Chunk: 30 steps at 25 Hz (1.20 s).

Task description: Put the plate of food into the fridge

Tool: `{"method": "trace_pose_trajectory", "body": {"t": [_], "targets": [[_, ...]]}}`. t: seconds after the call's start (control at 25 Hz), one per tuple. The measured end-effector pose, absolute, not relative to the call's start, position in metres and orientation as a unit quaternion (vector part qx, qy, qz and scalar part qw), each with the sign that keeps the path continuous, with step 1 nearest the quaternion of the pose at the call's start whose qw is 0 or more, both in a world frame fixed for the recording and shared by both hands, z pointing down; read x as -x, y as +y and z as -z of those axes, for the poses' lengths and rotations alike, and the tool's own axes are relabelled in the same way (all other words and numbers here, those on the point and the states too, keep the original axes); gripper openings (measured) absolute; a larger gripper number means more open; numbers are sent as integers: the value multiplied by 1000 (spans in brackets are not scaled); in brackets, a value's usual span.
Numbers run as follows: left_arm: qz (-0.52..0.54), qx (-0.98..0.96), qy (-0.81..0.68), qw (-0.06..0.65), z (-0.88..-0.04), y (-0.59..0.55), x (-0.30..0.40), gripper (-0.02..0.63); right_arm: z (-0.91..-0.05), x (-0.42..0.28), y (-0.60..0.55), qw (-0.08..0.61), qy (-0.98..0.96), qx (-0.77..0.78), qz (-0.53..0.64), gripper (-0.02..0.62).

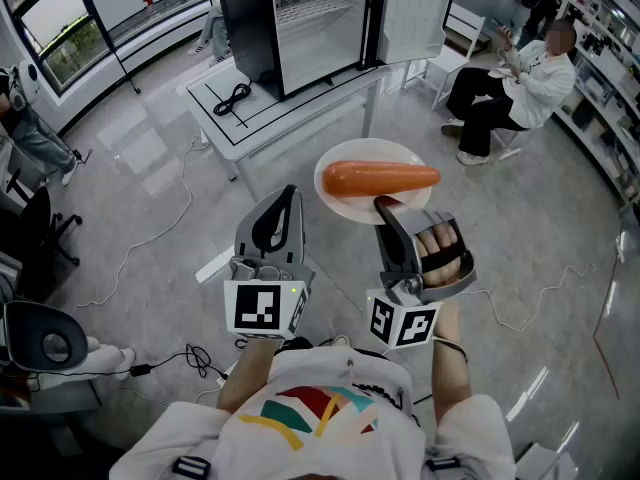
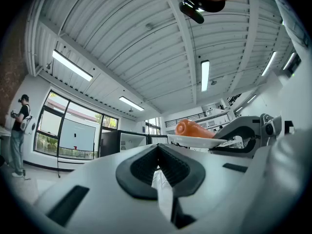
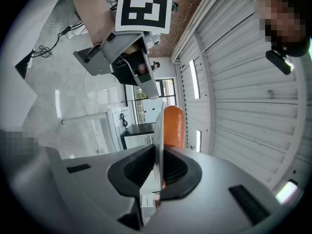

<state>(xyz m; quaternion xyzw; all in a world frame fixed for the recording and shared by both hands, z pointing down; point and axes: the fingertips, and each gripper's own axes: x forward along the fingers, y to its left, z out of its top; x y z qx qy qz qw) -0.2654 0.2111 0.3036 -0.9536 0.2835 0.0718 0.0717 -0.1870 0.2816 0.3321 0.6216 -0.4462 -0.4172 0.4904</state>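
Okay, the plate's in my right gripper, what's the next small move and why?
Probably carry the plate forward toward the fridge, holding it level. The right gripper is clamped on its rim, the orange food lies on top, and the fridge stands open on the table ahead.

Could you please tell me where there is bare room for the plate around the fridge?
The fridge stands open: below its wire shelf the floor looks bare. On the table, the front strip before the fridge is free; the left end is taken by a black cable.
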Motion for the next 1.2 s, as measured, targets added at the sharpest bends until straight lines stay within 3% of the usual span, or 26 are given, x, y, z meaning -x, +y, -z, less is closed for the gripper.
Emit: {"method": "trace_pose_trajectory", "body": {"t": [1.2], "targets": [[-70,951,289,88,-294,234,252,6,-314,177,310,468,-456,-619,436,29]]}}
